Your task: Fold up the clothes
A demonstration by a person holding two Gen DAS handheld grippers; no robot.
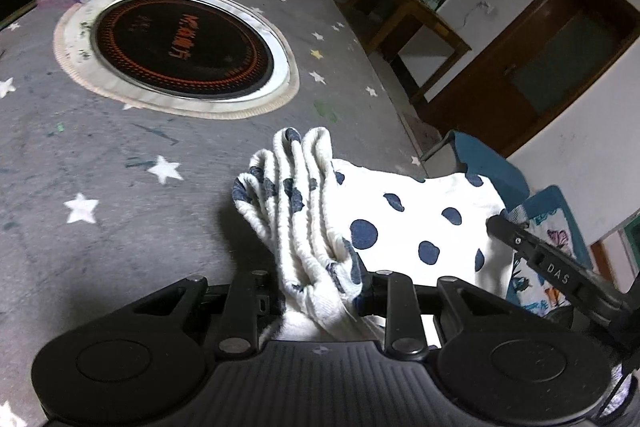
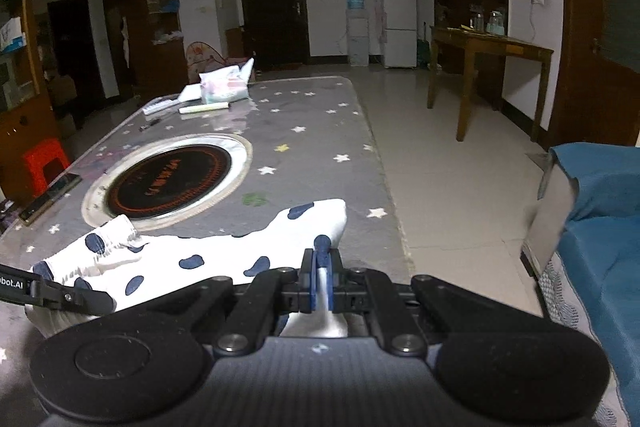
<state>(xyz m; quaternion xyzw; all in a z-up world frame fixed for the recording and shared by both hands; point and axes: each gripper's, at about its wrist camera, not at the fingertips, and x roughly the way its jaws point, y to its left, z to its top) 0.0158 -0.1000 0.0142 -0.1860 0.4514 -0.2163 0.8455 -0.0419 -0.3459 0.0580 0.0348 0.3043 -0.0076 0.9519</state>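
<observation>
Presently, a white garment with dark blue polka dots (image 1: 400, 223) lies at the near edge of a grey, star-printed table (image 1: 120, 155), stretched between the two grippers. The left gripper (image 1: 320, 291) has its fingers pressed together on a bunched, ribbed end of the garment; the gathered folds rise from the jaws and fan out over the tabletop, while the flat body of the cloth extends to the right toward the right gripper, a black arm of which shows at the right edge of the left wrist view. The right gripper (image 2: 320, 287) is likewise clamped on the fabric: its fingers pinch a narrow fold of white and blue cloth held upright between the pads. In the right wrist view the garment (image 2: 208, 251) runs leftward from that pinch, one corner raised near the gripper and a ribbed cuff lying beside the rim of the round induction cooktop (image 2: 168, 183) set into the middle of the table. At the far end of the table rest a pack of tissues (image 2: 224, 87), a pale tube just in front of it, and some white papers to its left. A dark phone (image 2: 52, 195) sits at the left edge of the table. A blue-covered seat (image 2: 600, 227) stands to the right, off the table. A wooden side table (image 2: 492, 47) and a white refrigerator (image 2: 398, 21) stand in the background.
</observation>
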